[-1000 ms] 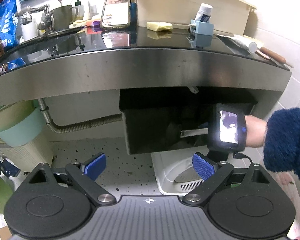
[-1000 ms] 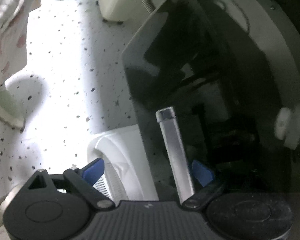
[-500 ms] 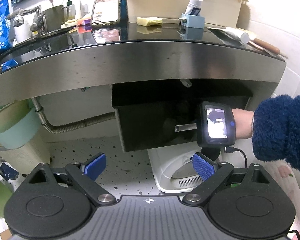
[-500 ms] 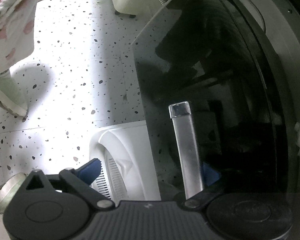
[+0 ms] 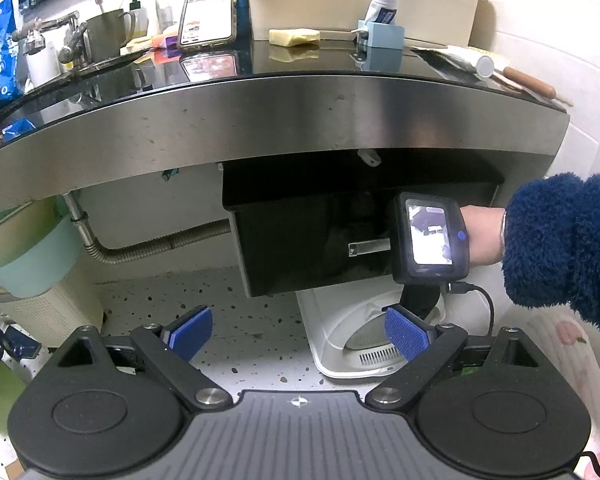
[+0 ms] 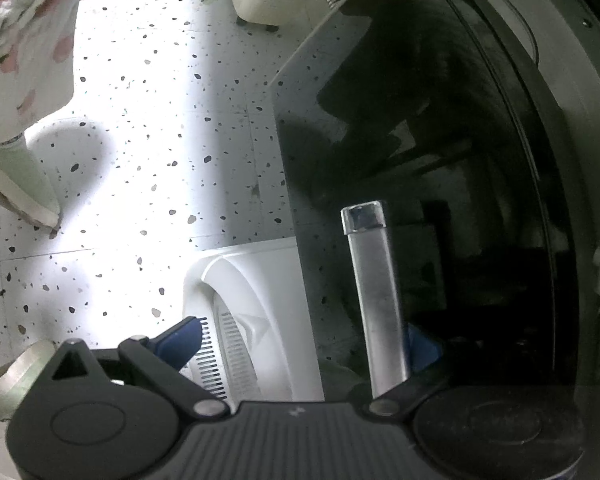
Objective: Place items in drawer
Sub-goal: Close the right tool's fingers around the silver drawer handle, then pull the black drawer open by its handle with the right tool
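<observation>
A glossy black drawer [image 5: 300, 248] hangs under the steel-edged counter [image 5: 284, 120] and stands pulled out a little. Its silver bar handle [image 5: 370, 247] also shows in the right wrist view [image 6: 376, 300]. My right gripper [image 6: 304, 342] is open, one blue finger hooked behind the handle, the other in front of it. The right gripper's body and screen [image 5: 430, 240] show in the left wrist view. My left gripper [image 5: 298, 334] is open and empty, held back from the drawer. On the counter lie a phone [image 5: 208, 14], a yellow soap bar [image 5: 294, 36] and a blue holder [image 5: 380, 36].
A white appliance [image 5: 360, 340] stands on the speckled floor below the drawer. A ribbed metal hose [image 5: 156, 246] runs left of the drawer. A pale green basin [image 5: 28, 252] and a cream basket [image 5: 48, 312] stand at the left. A tap [image 5: 48, 34] and mug [image 5: 104, 34] are at the counter's back left.
The drawer has come out a little, with my right gripper hooked on its handle. The left wrist view has dropped and drawn back slightly.
</observation>
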Tool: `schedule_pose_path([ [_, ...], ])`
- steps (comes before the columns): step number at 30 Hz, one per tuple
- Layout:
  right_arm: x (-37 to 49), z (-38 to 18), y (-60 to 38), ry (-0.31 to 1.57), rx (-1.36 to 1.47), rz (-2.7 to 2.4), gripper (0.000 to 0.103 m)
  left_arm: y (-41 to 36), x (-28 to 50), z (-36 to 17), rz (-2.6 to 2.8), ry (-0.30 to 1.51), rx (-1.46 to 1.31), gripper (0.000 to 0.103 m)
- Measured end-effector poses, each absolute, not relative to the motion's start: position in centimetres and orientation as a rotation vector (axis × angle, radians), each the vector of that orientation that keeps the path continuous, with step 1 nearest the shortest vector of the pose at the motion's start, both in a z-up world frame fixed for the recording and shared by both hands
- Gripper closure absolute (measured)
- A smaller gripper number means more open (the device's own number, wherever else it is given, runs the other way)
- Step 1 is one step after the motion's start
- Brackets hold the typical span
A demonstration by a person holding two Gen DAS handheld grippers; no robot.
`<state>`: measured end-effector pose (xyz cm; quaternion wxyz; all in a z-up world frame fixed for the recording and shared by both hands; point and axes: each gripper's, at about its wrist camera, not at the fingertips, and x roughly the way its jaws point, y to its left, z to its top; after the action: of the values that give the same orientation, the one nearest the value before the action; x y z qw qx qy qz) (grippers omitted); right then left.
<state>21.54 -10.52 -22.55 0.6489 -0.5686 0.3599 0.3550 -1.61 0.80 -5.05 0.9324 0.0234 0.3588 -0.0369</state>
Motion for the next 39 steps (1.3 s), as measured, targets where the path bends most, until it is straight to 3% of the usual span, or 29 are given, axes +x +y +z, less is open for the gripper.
schedule_pose_path([
  [29, 15.3, -21.9, -11.8, 0.788, -1.252, 0.860, 0.000, 0.3, -1.5, -5.5, -0.099, 0.750, 0.055, 0.009],
  [34, 15.0, -20.5, -11.9, 0.819, -1.080, 0.811, 0.005, 0.5, -1.5, -5.5, -0.092, 0.749, 0.053, 0.009],
  [39, 15.6, -16.8, -13.6, 0.807, -0.701, 0.701, 0.006, 1.1, -1.5, -5.6, -0.087, 0.754, 0.025, 0.009],
])
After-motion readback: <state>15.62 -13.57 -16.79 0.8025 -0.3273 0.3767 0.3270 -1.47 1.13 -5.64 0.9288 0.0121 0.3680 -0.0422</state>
